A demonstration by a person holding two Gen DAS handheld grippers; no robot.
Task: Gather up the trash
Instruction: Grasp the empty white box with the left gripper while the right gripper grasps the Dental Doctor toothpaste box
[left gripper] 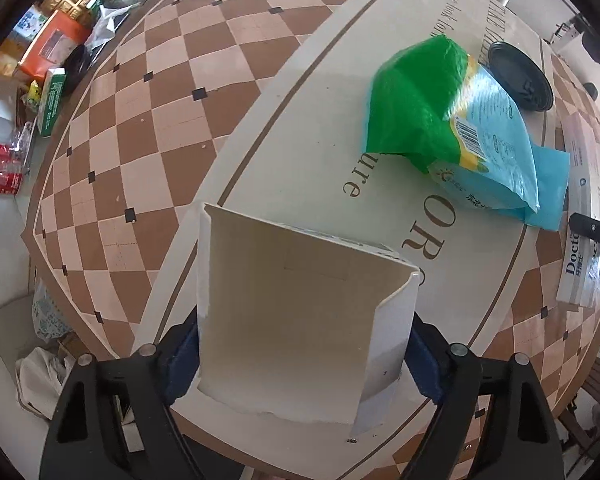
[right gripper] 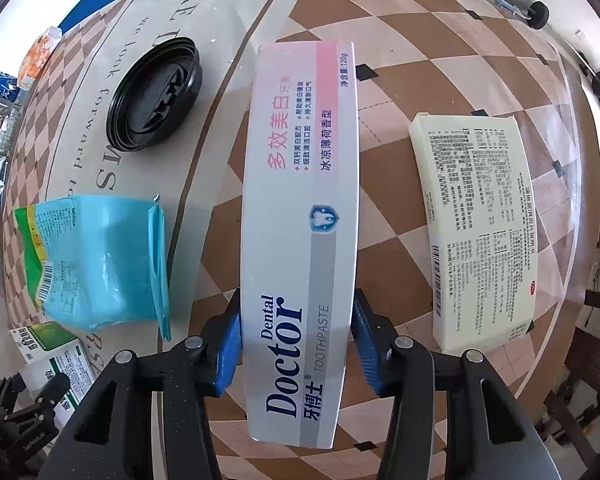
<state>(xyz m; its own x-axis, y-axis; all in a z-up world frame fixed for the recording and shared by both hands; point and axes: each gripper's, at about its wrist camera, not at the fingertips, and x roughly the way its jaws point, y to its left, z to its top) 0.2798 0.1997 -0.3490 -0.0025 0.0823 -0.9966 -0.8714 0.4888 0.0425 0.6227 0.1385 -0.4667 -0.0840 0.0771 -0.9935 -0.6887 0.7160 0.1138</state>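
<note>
Left wrist view: the left gripper (left gripper: 306, 344) pinches an open white carton (left gripper: 300, 320) above the table (left gripper: 140, 120), with a green-and-blue bag (left gripper: 460, 128) and black lid (left gripper: 520, 76) lying beyond. Right wrist view: the right gripper (right gripper: 296, 344) clamps a toothpaste box (right gripper: 304, 200), a cream box (right gripper: 476, 220) lying just to its right.

Checkered table (right gripper: 400, 40) bears black lid (right gripper: 154, 94), wrapper (right gripper: 108, 260), cream box (right gripper: 480, 224)

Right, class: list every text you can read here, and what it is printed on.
"Dental Doctor", "TOOTHPASTE", "120g": toothpaste box, in the right tool.
"TAKE", "we look forward to": tablecloth.
"Doctor": same box, left view.
Cream box, blue bag and green box: print too small.
</note>
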